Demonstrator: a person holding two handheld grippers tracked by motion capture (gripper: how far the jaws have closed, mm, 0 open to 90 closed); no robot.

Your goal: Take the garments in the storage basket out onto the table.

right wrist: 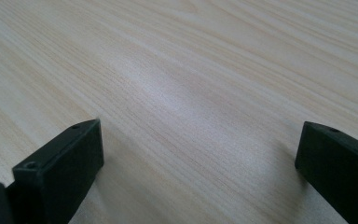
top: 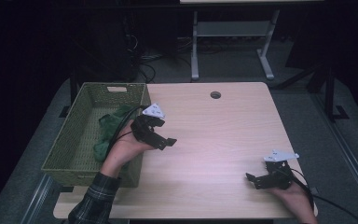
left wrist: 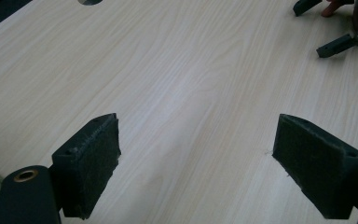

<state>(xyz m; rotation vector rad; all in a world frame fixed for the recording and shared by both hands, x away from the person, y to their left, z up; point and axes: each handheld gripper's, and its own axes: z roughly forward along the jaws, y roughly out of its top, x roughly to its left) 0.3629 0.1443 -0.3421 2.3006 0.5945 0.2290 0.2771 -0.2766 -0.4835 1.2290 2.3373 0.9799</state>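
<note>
Left gripper (top: 167, 141): jaws spread, empty, beside basket (top: 72, 140) | green cloth (top: 108, 133): inside basket | right gripper (top: 255, 179): jaws spread, empty, over table (top: 214, 135)

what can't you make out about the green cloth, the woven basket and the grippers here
- Crumpled green cloth in the woven green basket, high view: its lower part is hidden by the left hand, and dim light blurs its folds, so what kind of item it is stays unclear.
- Right gripper, high view: the hand behind it is cut off by the bottom edge.
- Left gripper, left gripper view: its body is cut off by the bottom edge.
</note>
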